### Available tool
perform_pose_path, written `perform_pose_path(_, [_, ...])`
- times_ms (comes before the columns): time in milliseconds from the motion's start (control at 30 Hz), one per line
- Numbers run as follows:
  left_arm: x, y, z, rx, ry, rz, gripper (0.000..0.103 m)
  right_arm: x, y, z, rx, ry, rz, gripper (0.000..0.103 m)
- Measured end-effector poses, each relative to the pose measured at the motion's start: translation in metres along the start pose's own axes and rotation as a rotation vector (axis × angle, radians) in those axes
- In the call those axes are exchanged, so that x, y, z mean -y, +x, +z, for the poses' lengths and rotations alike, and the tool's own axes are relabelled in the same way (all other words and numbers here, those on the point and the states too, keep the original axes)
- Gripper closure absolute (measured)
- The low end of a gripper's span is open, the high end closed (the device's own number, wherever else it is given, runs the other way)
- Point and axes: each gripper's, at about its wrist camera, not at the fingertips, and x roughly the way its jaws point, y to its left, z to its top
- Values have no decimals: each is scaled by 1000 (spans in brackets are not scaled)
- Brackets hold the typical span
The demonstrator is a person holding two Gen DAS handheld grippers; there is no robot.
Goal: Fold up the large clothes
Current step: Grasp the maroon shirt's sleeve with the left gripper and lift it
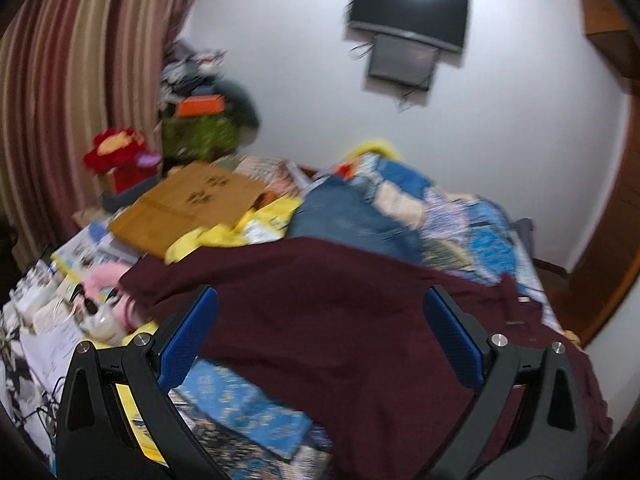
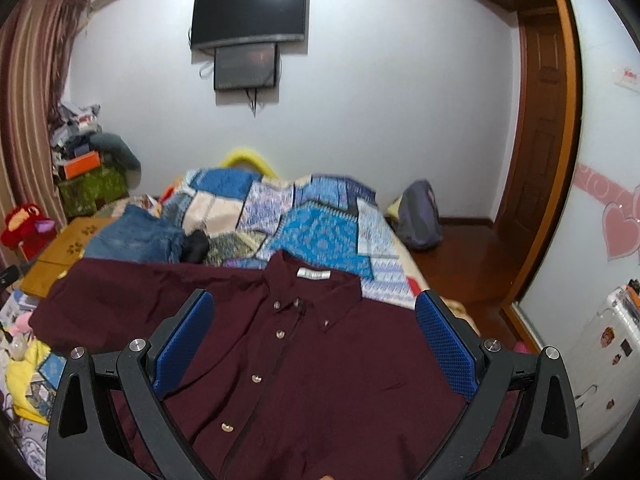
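Observation:
A dark maroon button-up shirt (image 2: 320, 360) lies spread front-up on the bed, collar and white label toward the far end, one sleeve stretched out to the left. It also shows in the left wrist view (image 1: 340, 320). My right gripper (image 2: 314, 300) is open and empty above the shirt's chest, its blue pads either side of the button row. My left gripper (image 1: 320, 296) is open and empty above the shirt's left part.
A blue patchwork quilt (image 2: 320, 228) covers the bed. Folded jeans (image 2: 136, 236) lie beyond the shirt. A wooden board (image 1: 188, 204), yellow cloth (image 1: 208, 236), papers and bottles crowd the left side. A backpack (image 2: 420, 220) sits on the floor by the door.

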Motion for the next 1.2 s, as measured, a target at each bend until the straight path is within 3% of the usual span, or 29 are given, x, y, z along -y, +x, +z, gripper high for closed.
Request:
perform_pose_path(133, [-49, 43, -8, -115, -78, 13, 0, -3, 28, -5, -98, -11, 10, 3])
perform_pose_path(400, [-154, 127, -43, -366, -391, -94, 1, -7, 60, -18, -225, -15, 12, 3])
perform_pose_path(533, [-186, 148, -58, -402, -522, -171, 1, -10, 73, -23, -262, -21, 8, 3])
perform_pose_path(700, [-217, 179, -76, -433, -697, -229, 11, -13, 85, -24, -298, -32, -2, 3])
perform_pose_path(900, [-221, 197, -78, -382, -710, -189, 13, -13, 89, -23, -310, -37, -10, 3])
perform_pose_path(967, [-221, 196, -74, -338, -707, -147, 20, -15, 90, -21, -311, -41, -11, 3])
perform_pose_path(1067, [-221, 199, -68, -312, -688, -103, 47, -16, 88, -20, -308, -44, -9, 3])
perform_pose_path(1133, [-217, 198, -61, -312, -653, -61, 74, -16, 86, -18, -303, -44, -6, 3])
perform_pose_path(1200, [-214, 194, -52, -292, -592, -36, 92, -14, 82, -17, -298, -40, 0, 3])
